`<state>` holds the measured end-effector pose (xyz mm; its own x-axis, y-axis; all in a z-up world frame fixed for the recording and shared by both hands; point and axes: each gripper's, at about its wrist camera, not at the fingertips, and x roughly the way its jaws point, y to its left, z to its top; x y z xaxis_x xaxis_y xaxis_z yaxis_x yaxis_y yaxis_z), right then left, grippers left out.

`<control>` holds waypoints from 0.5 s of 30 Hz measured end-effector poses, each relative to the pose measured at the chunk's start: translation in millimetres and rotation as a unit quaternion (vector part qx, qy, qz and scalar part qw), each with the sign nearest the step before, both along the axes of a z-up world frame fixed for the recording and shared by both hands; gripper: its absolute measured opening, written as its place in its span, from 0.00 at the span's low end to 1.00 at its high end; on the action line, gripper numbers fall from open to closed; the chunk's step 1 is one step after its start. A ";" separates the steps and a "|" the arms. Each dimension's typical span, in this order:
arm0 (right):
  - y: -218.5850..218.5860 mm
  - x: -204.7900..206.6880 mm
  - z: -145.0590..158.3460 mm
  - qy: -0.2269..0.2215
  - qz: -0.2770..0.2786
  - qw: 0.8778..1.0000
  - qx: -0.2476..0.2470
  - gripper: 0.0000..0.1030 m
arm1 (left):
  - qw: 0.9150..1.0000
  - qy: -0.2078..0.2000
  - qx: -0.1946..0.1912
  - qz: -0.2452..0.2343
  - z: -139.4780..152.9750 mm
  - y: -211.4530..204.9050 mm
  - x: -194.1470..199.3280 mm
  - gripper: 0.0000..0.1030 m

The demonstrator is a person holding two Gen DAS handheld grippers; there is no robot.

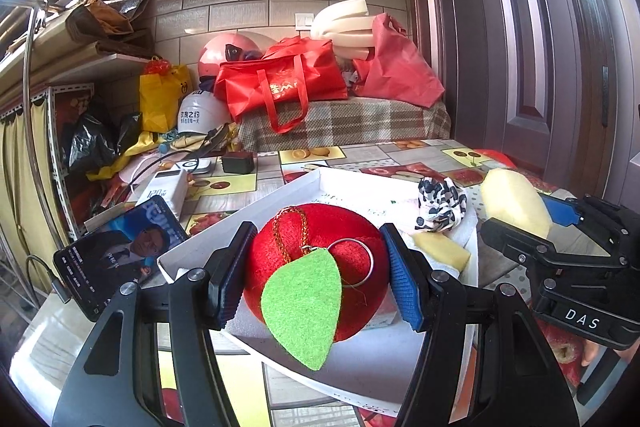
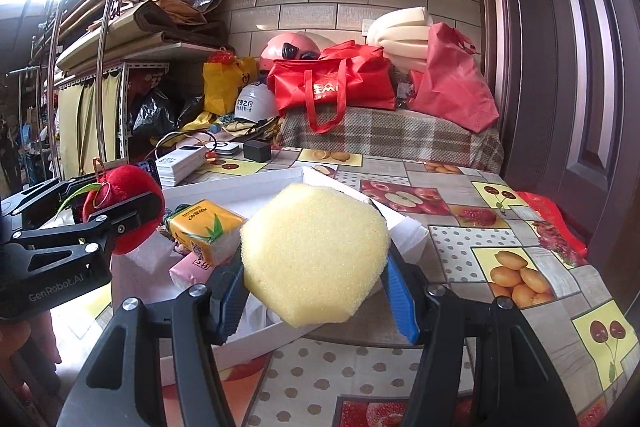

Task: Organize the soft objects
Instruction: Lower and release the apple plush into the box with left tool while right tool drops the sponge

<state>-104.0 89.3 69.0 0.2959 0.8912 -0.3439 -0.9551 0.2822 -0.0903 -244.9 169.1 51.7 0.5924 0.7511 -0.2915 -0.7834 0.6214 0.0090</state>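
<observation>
Holding one red plush apple (image 1: 316, 267) in the left tool (image 1: 320, 275) and one yellow sponge (image 2: 316, 255) in the right tool (image 2: 316, 291), both above the white tray (image 1: 240, 223) near the tabletop's front edge. Judged midway: one scrunchie (image 1: 440, 205), one tissue pack (image 2: 204, 227), one sponge scrap (image 1: 440, 251) already lie inside.

Bench (image 2: 460, 247) right of the white tray (image 2: 240, 183) lies open. Left, a phone (image 1: 116, 259) and power bank (image 1: 164, 193) crowd the edge; bags (image 1: 280, 79) block the far end, a door (image 2: 580, 67) the right.
</observation>
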 end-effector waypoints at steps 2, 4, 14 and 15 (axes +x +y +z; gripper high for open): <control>6.3 -2.5 -0.3 -0.004 0.006 1.000 -0.003 0.59 | 1.000 0.000 -0.001 -0.001 -0.2 3.3 1.0 0.61; 11.9 -4.3 -0.8 -0.008 0.013 1.000 -0.006 0.59 | 1.000 -0.003 -0.003 -0.001 0.1 10.2 2.0 0.61; 45.9 -2.7 -4.8 -0.005 0.033 0.999 -0.039 0.59 | 1.000 0.003 -0.018 -0.005 0.6 42.1 16.6 0.61; 50.0 -2.0 -5.5 -0.005 0.034 0.998 -0.044 0.59 | 1.000 0.004 -0.021 -0.005 0.3 45.9 18.1 0.61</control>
